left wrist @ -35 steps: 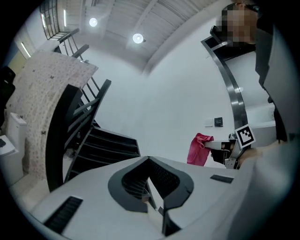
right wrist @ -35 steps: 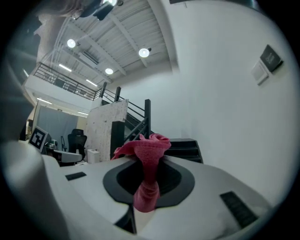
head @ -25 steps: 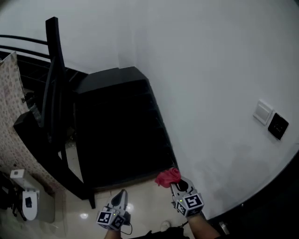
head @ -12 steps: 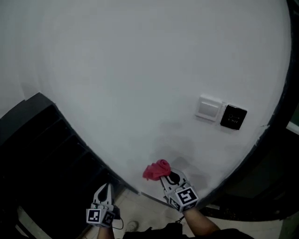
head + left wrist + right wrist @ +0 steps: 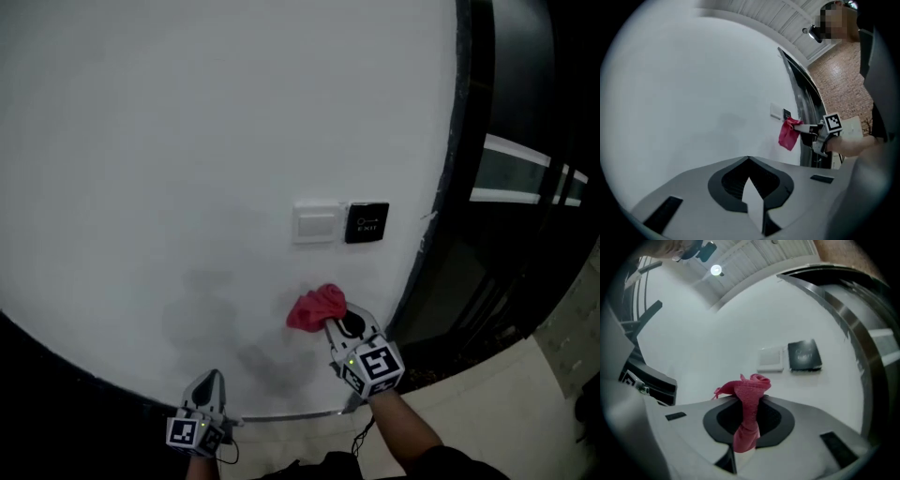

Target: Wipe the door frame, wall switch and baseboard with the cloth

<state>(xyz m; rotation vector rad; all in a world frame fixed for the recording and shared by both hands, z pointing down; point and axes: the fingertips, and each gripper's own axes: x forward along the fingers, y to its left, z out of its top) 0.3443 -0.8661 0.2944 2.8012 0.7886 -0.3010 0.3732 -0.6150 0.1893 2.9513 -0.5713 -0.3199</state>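
My right gripper (image 5: 334, 325) pinches the cloth (image 5: 316, 308) in its jaws, just below the switch (image 5: 317, 223). My left gripper (image 5: 210, 382) is closed, empty. The cloth may slip out when I rub, I think — only a bit is held.

Raised right hand-held gripper (image 5: 330, 322) clamped on cloth (image 5: 315, 307); left hand-held gripper (image 5: 213, 375) low (jaws together, empty).

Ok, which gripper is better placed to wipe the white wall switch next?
Right. The right gripper holds the pink cloth below the white wall switch; the left gripper is shut, empty, farther away.
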